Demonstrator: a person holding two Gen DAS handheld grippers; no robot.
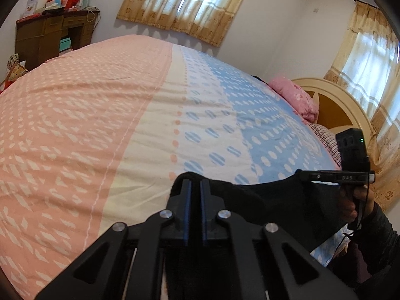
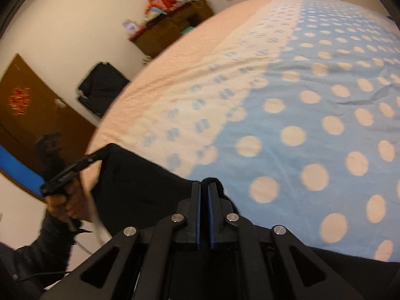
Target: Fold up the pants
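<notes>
So both claws are pinching the same thing; the left gripper (image 1: 195,183) has its blue-padded jaws squeezed nearly together on a fold of the black, fuzzy-looking fabric pants (image 1: 275,197), and the right gripper (image 2: 203,187) is doing the same, jaws almost closed with a tuft of black cloth poking up between the tips. The pants hang stretched between the two claws like a little hammock, raised off the near edge of the bed; what's below the claws I can't see.

Just past the tips in both views is the pink, cream and blue dotted bedspread (image 1: 150,115); off to the right of the left claw, further out, a pink floral pillow (image 1: 295,97) sits against the cream arched headboard (image 1: 332,97); a brown wooden desk (image 1: 50,35) stands way out beyond the far side of the bed.

My guess is this is the carry-and-lay-down bit before the first real fold; to do it well I'd keep both claws level and the edge taut so the legs drop flat without bunching, then lower together onto the bedspread.

Pose-wise, the left claw points flat-ish across the bed; the right one is angled down at the blue dotted part, and each hand grips its handle from below, dark sleeves showing.
</notes>
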